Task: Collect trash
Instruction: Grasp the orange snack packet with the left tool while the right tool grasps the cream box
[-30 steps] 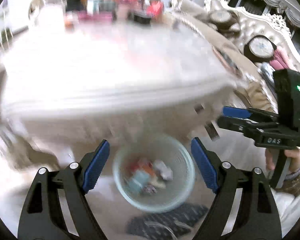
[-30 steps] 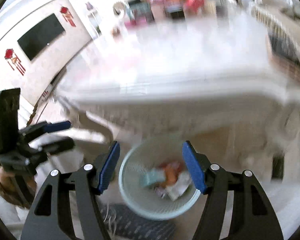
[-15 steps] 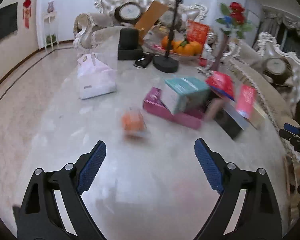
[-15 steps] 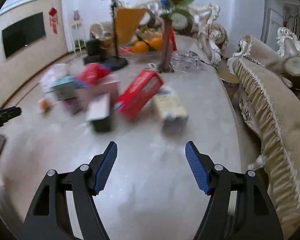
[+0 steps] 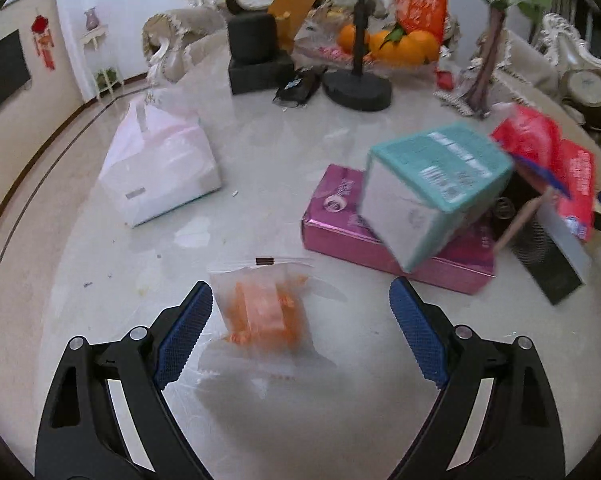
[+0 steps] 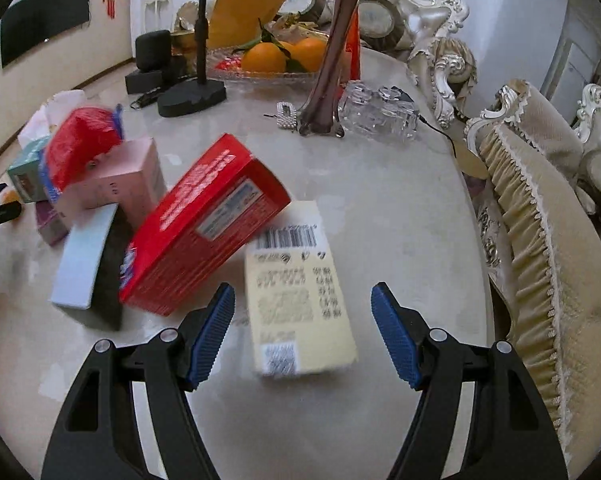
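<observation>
My left gripper (image 5: pixel 300 320) is open over the marble table. A clear wrapper with orange contents (image 5: pixel 262 312) lies between its fingers, nearer the left one. My right gripper (image 6: pixel 302 320) is open. A flat pale yellow box with a barcode (image 6: pixel 296 292) lies between its fingers. A red box (image 6: pixel 204 224) leans beside it to the left. A teal box (image 5: pixel 432 188) rests tilted on a magenta box (image 5: pixel 340 216). A red bag (image 5: pixel 540 148) sits behind them.
A white plastic bag (image 5: pixel 160 168) lies at the left. A stand base (image 5: pixel 358 88), black boxes (image 5: pixel 258 52), a fruit dish with oranges (image 6: pixel 276 60), a vase (image 6: pixel 328 68) and glassware (image 6: pixel 380 112) stand at the back. A fringed sofa (image 6: pixel 540 240) borders the table's right edge.
Both grippers rose from over the floor bin to the table top, then moved forward and down. The wrapper and the yellow box now lie between their open fingers.
</observation>
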A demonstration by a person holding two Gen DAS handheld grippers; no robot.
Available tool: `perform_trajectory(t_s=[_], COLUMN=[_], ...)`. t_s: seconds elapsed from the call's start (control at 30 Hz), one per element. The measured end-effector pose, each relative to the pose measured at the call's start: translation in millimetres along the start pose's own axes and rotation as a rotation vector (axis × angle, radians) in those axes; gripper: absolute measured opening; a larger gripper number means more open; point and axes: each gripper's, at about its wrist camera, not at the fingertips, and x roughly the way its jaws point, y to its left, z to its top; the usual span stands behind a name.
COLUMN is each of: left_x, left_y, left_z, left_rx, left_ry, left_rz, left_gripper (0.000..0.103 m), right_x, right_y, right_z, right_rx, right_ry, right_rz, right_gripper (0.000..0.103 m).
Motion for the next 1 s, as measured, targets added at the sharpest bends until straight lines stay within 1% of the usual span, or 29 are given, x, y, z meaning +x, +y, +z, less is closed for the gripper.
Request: perform_trajectory(t_s=[0.07,0.13,0.17,0.2,0.23,0.27,0.3,0.33,0.37,0.43,0.53,0.6,0.67,0.8,0.83,0.87,0.93,1.0], left_x=[7.0,9.0,9.2,10.4,11.3,12.0,12.0,11.1,10.0,7.7,0.1,-9.9,-23.0,-49.4,-58.0,-65.5,-84.2,-113.7], left_y=[2.3,4.7,7.2,9.6,11.5,11.8,11.3,10.4,11.0,13.8,18.8,21.4,21.1,16.0,13.8,12.4,8.7,1.4], left_z=[0.1,0.5,0.7,0.9,0.9,0.1,-0.9,-4.1,-6.2,-9.7,-17.4,-25.1,-33.4,-53.1,-61.0,-66.9,-80.3,-99.3], left_rx=[-0.030,-0.049,-0.065,-0.080,-0.089,-0.083,-0.069,-0.035,-0.020,-0.014,-0.033,-0.050,-0.053,-0.038,-0.035,-0.036,-0.036,-0.016], left_ry=[0.026,0.021,0.016,0.022,0.028,0.029,0.031,0.023,0.017,0.016,0.021,0.012,0.000,-0.031,-0.040,-0.052,-0.076,-0.118], left_rz=[0.008,0.014,0.005,-0.005,-0.006,-0.003,0.000,0.026,0.015,-0.004,-0.036,-0.060,-0.089,-0.126,-0.144,-0.159,-0.198,-0.248], left_gripper=[0.088,0.088,0.088,0.088,0.087,0.080,0.068,0.059,0.055,0.054,0.054,0.053,0.051,0.050,0.050,0.050,0.050,0.050], right_x=[6.0,9.9,10.3,11.0,11.0,9.5,6.1,3.6,1.3,-6.1,-21.5,-37.5,-57.1,-91.2,-100.2,-113.8,-137.0,-165.5], right_y=[-1.2,-0.6,0.9,3.5,6.0,9.2,12.1,13.3,14.0,16.4,18.6,19.9,22.3,27.8,29.9,33.1,41.1,53.1], right_z=[2.2,2.9,2.5,1.8,1.2,-0.4,-3.0,-5.1,-6.8,-13.2,-26.7,-36.2,-45.5,-63.4,-68.8,-77.9,-92.3,-114.0], right_rx=[0.011,0.031,0.036,0.039,0.038,0.029,0.036,0.051,0.063,0.103,0.162,0.194,0.207,0.246,0.259,0.281,0.299,0.300], right_ry=[0.014,0.021,0.024,0.033,0.041,0.044,0.050,0.059,0.065,0.084,0.097,0.074,0.041,-0.022,-0.039,-0.064,-0.105,-0.150], right_rz=[0.009,0.027,0.039,0.047,0.053,0.051,0.051,0.055,0.061,0.074,0.048,0.034,0.040,0.099,0.120,0.165,0.224,0.281], right_gripper=[0.067,0.067,0.067,0.065,0.056,0.046,0.045,0.044,0.044,0.044,0.044,0.044,0.044,0.044,0.044,0.044,0.044,0.044])
